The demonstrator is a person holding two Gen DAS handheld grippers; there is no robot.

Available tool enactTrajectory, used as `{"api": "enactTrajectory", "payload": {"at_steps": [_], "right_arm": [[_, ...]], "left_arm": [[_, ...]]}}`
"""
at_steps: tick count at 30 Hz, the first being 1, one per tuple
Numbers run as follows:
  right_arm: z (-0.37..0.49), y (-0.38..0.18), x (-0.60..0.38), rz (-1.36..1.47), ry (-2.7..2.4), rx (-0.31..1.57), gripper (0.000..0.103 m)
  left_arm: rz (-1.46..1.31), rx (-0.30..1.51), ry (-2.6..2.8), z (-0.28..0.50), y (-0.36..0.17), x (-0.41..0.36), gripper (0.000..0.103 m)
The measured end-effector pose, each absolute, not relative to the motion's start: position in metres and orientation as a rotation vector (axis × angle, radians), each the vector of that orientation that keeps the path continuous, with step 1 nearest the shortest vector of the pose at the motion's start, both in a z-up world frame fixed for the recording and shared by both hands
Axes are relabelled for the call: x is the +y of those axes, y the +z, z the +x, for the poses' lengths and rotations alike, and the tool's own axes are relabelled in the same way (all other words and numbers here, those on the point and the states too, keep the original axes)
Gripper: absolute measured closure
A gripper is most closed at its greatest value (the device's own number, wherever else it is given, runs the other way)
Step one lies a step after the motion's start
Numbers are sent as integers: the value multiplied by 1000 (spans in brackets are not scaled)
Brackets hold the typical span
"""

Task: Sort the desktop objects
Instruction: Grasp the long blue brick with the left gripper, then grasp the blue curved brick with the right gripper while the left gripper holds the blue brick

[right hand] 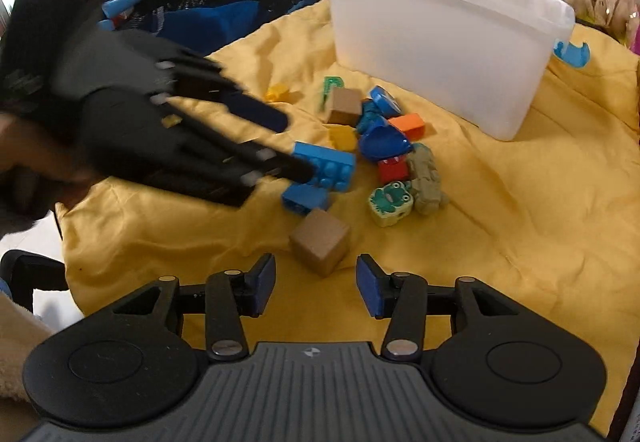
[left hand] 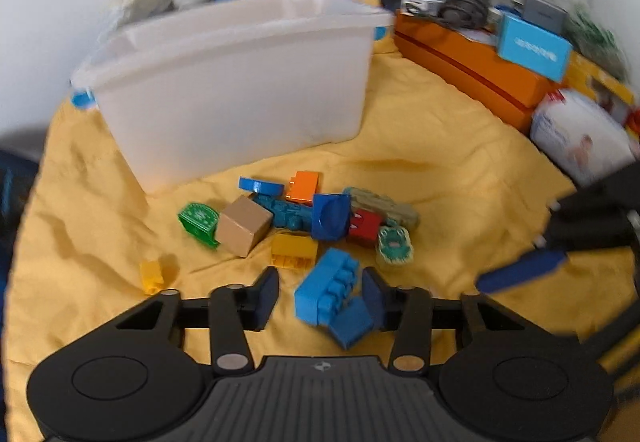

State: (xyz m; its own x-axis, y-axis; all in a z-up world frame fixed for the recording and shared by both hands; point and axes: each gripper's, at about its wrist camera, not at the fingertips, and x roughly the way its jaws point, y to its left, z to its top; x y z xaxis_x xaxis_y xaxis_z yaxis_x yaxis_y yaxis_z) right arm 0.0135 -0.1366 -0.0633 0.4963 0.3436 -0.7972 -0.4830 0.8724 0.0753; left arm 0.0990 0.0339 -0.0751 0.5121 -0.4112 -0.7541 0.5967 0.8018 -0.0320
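A pile of toy blocks lies on the yellow cloth (left hand: 440, 170) in front of a white plastic bin (left hand: 240, 82). My left gripper (left hand: 320, 292) is open, its jaws around a light blue studded brick (left hand: 326, 292) with a smaller blue brick (left hand: 352, 322) next to it. In the right wrist view the left gripper (right hand: 292, 146) reaches the same blue brick (right hand: 328, 166). My right gripper (right hand: 316, 282) is open and empty, just short of a brown cube (right hand: 320, 240). A second brown cube (left hand: 244, 226) sits in the pile.
The pile holds an orange brick (left hand: 304, 186), a red block (left hand: 364, 226), a frog-face block (left hand: 394, 244), yellow bricks (left hand: 294, 250) and a green piece (left hand: 198, 220). An orange box (left hand: 472, 70) and clutter line the back right. A dark chair (right hand: 208, 6) stands beyond the cloth's edge.
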Motion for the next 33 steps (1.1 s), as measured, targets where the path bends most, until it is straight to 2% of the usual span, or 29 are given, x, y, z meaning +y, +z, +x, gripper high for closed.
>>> {"api": "enactTrajectory", "payload": {"at_steps": [1, 9, 11, 16, 21, 26, 28, 29, 33], "right_arm": [[14, -63, -136, -178, 495, 924, 53], [12, -65, -135, -171, 483, 937, 51], [14, -66, -132, -181, 492, 936, 51], [16, -65, -126, -215, 482, 922, 51], [20, -62, -130, -193, 480, 900, 50], [36, -58, -131, -172, 462, 865, 47], [42, -55, -129, -212, 462, 828, 47], [46, -55, -126, -262, 458, 799, 47], [61, -65, -110, -511, 475, 673, 46]], "left_arm": [[224, 858, -615, 104, -80, 32, 71], [140, 924, -641, 110, -98, 37, 71], [106, 920, -642, 110, -96, 42, 78], [-146, 983, -623, 91, -90, 77, 78], [-458, 1093, -528, 58, -110, 117, 78], [-433, 1089, -412, 46, -113, 123, 71], [-377, 1044, -372, 44, -105, 124, 59], [-358, 1024, -351, 43, -102, 125, 57], [-349, 981, -321, 40, -98, 134, 55]]}}
